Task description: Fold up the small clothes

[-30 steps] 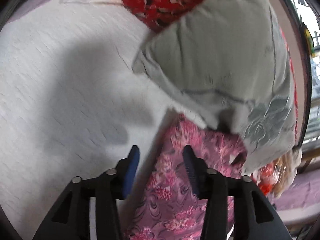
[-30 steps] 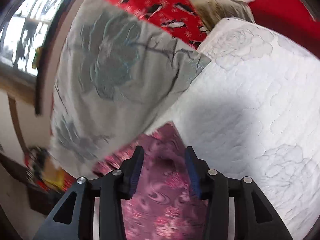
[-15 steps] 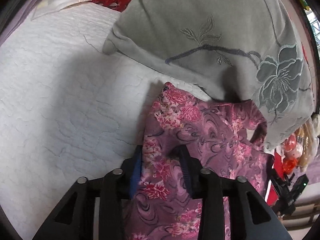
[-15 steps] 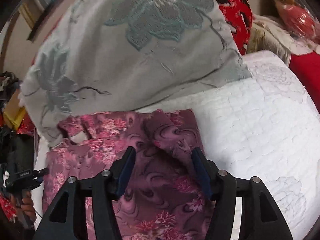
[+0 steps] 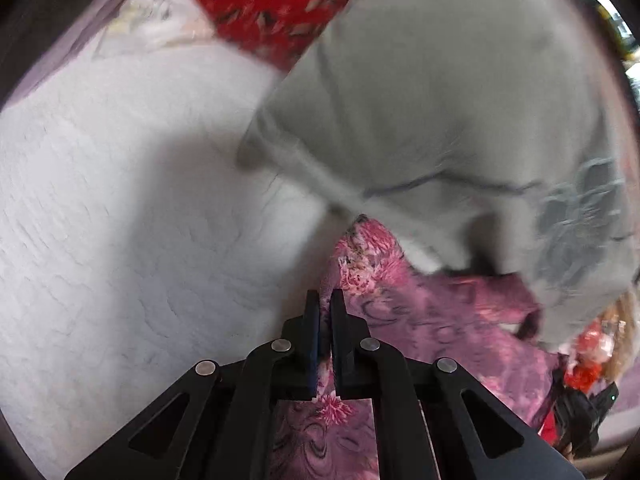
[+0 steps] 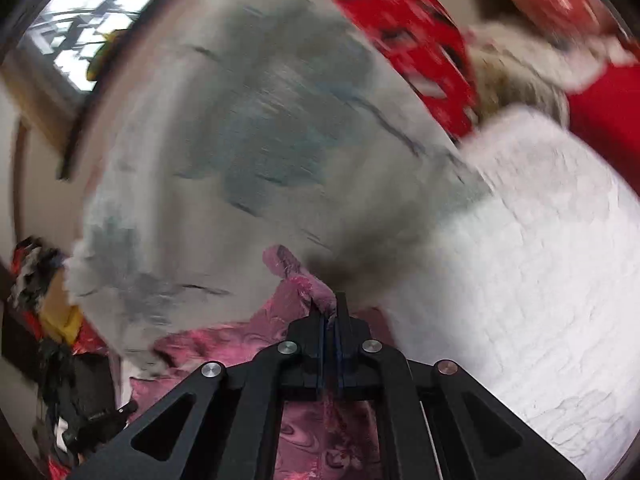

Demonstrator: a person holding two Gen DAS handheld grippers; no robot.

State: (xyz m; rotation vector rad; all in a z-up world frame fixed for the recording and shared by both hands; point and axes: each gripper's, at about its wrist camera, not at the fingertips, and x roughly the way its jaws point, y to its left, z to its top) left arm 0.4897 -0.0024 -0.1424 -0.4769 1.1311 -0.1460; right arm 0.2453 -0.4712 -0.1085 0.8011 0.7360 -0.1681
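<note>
A bed covered by a white quilted bedspread [image 5: 120, 220] fills most of the left wrist view and the right side of the right wrist view. Against it a large grey pillow [image 5: 460, 120] with a stitched flower motif is propped, its lower corner overlapping the far end of the garment. Behind the pillow a red patterned cloth [image 5: 272, 4] is seen, blurred in both views. In the right wrist view a window [image 6: 80, 32] is made out at the upper left, and a dark jumble of objects at the lower left cannot be identified.

The pink floral garment [image 5: 440, 328] is spread on the bedspread just below the pillow, reaching back under both tools. Its left edge is pinched by the left gripper [image 5: 325, 312], whose fingers have just been closing and now stand nearly together, with cloth passing up between them near their base. A raised fold of the same garment is clamped by the right gripper [image 6: 329, 314]; its fingers have likewise just been closing and are pressed on the cloth, and a rolled ridge of fabric is lifted ahead of the tips towards the pillow.
</note>
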